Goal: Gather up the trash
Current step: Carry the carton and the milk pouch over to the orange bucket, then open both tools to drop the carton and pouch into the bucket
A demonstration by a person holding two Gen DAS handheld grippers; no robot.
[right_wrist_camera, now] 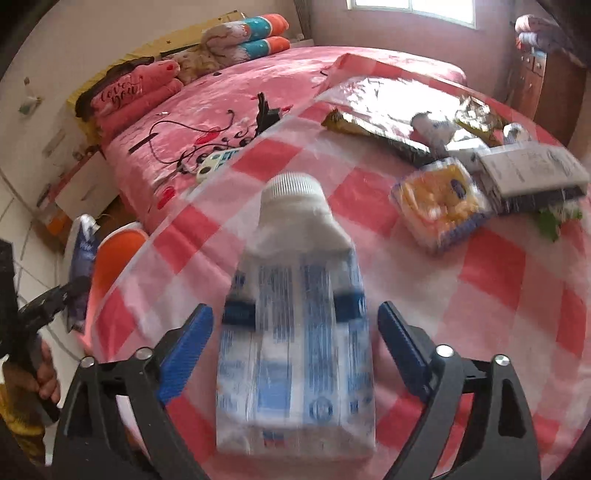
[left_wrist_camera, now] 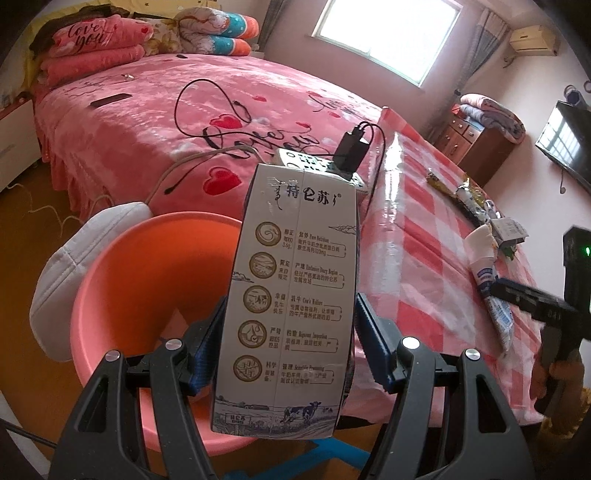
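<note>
Nearest in the left wrist view, the left gripper (left_wrist_camera: 291, 347) has its two blue-padded fingers pressed against both sides of a tall white milk carton (left_wrist_camera: 291, 295), grasping it upright, printed panel facing the camera. The carton hangs above the near right edge of a pink plastic basin (left_wrist_camera: 147, 280), which sits just left of the table; a white cushion (left_wrist_camera: 85, 266) touches the basin's left rim. In the right wrist view, the right gripper (right_wrist_camera: 295, 343) is spread wide, its blue fingers standing apart on either side of a flattened white and blue tube (right_wrist_camera: 295, 332) with a ribbed white cap, which lies on the table. Whether the pads touch it cannot be told through the blur. The table's red and white checked cloth (right_wrist_camera: 498, 295) stretches beyond. Farther right on it lie a clear tray of yellow snacks (right_wrist_camera: 439, 203), a grey printed box (right_wrist_camera: 532, 173) and gold and black wrappers (right_wrist_camera: 376, 133), clustered close together. Farthest off, left of the table, is a pink bed (left_wrist_camera: 147, 110) with a remote control (left_wrist_camera: 317, 166), a black charger (left_wrist_camera: 352, 147) and folded quilts (left_wrist_camera: 214, 29).
</note>
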